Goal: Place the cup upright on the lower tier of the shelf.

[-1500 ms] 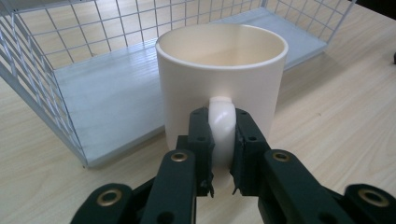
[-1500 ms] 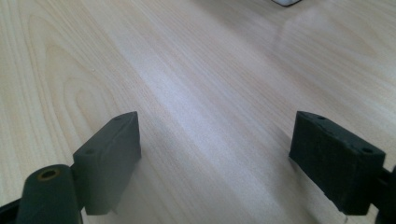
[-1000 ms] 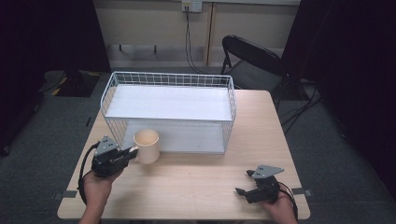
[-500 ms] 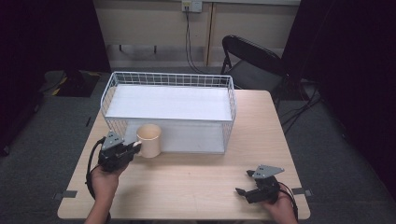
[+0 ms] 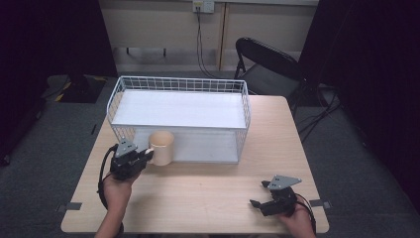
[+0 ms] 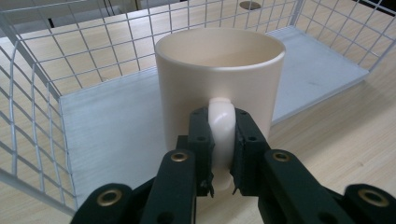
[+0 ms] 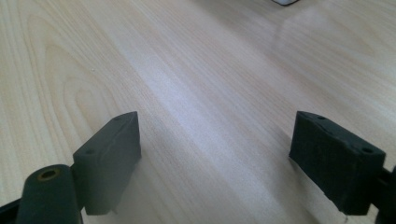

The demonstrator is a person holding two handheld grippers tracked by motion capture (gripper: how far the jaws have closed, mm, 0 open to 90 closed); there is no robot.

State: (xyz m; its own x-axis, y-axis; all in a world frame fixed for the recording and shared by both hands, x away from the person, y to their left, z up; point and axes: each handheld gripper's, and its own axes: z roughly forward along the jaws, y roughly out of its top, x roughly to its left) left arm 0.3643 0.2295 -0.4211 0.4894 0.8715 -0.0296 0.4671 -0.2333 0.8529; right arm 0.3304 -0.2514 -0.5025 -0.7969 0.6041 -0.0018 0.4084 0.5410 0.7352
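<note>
A cream mug (image 5: 161, 147) stands upright at the open front of the white wire basket (image 5: 178, 84), near the basket's left end. My left gripper (image 5: 145, 155) is shut on the mug's handle (image 6: 220, 140), with both black jaws pressed against its sides. In the left gripper view the mug (image 6: 219, 74) is just ahead of the basket's white floor (image 6: 112, 135). My right gripper (image 5: 258, 203) rests low at the table's front right, open, with nothing between its jaws (image 7: 215, 154) but bare wood.
The wooden table (image 5: 208, 188) has free room in the middle and front. A black folding chair (image 5: 267, 64) stands behind the table's far right corner. Cables hang from a wall socket (image 5: 203, 6) at the back.
The left gripper has carried the mug away from me and a little to the right, up to the basket's open front. The right gripper has stayed where it was.
</note>
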